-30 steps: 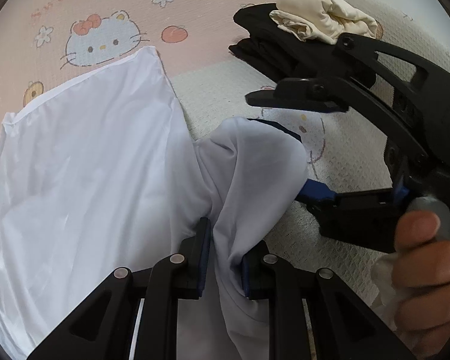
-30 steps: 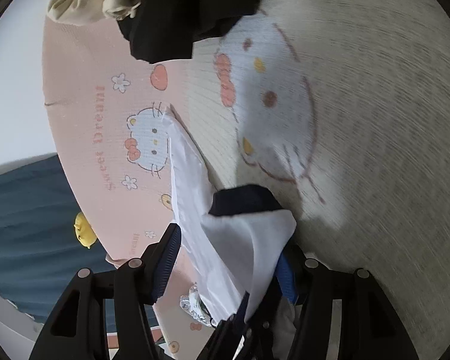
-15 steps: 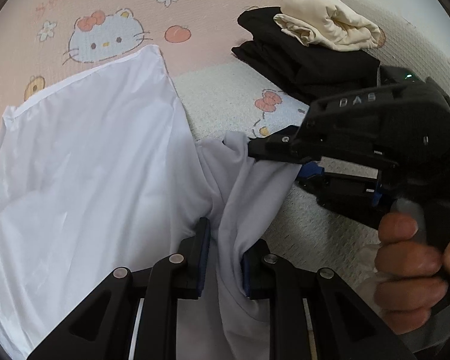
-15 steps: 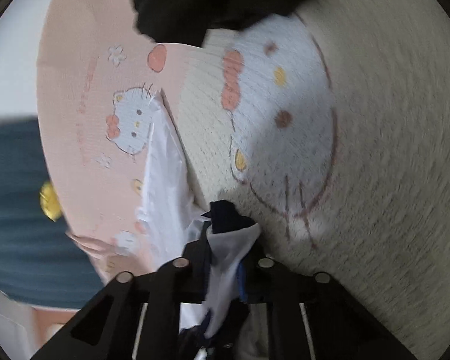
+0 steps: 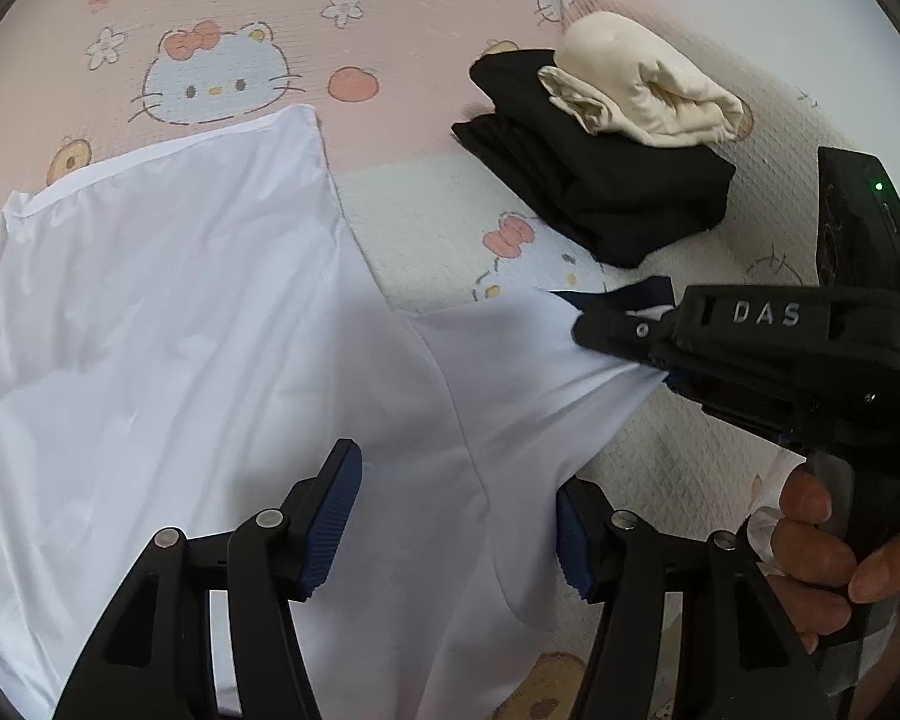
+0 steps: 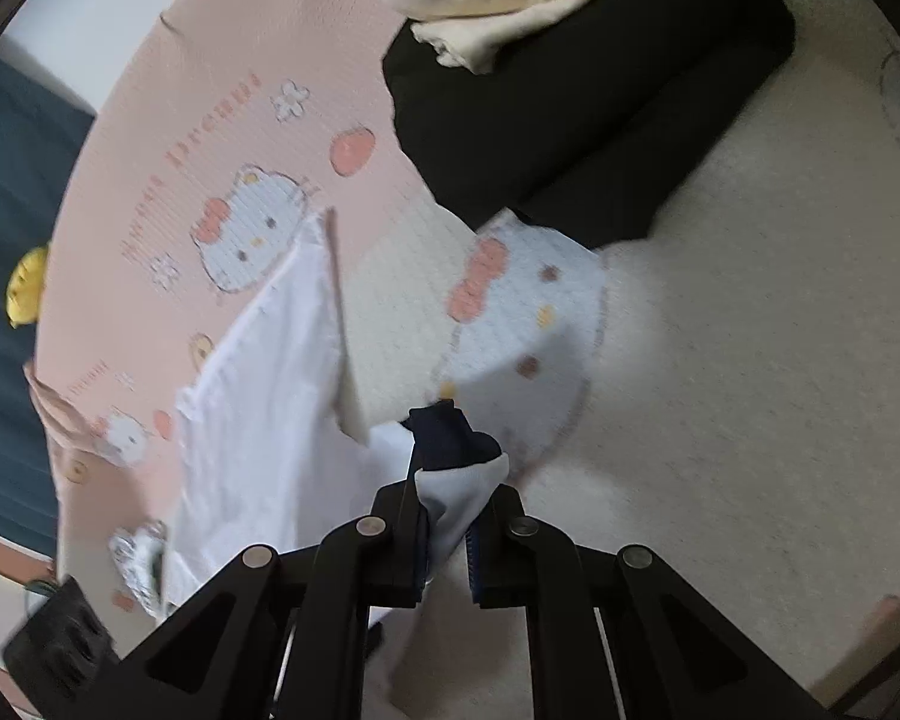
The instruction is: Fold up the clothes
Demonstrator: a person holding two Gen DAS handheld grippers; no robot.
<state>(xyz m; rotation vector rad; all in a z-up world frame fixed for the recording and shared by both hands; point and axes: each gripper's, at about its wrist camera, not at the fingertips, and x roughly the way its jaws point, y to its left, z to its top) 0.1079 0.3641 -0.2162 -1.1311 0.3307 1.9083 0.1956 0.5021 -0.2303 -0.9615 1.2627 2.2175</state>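
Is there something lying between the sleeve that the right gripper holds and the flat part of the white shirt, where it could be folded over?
Nothing visible. The right gripper pinches the sleeve, and the white shirt lies bare beside it. The folded black garment with the cream one sits farther back, off that path.

Three garments lie on the bed cover point(image 5: 426, 48): one white garment point(image 5: 168, 324) spread out, with one dark navy trim piece point(image 5: 624, 293) at its pinched end; one black folded garment point(image 5: 600, 186); one cream garment point(image 5: 636, 90) bundled on top of the black one; two hand-held grippers, the left hand-held gripper point(image 5: 453, 531) and the right hand-held gripper point(image 6: 447, 540), each with two fingers; one hand point(image 5: 828, 552) in the left view; cartoon cat faces printed on the cover: three in the left view, the middle one partly covered; one yellow object point(image 6: 27, 294) at the right view's edge.
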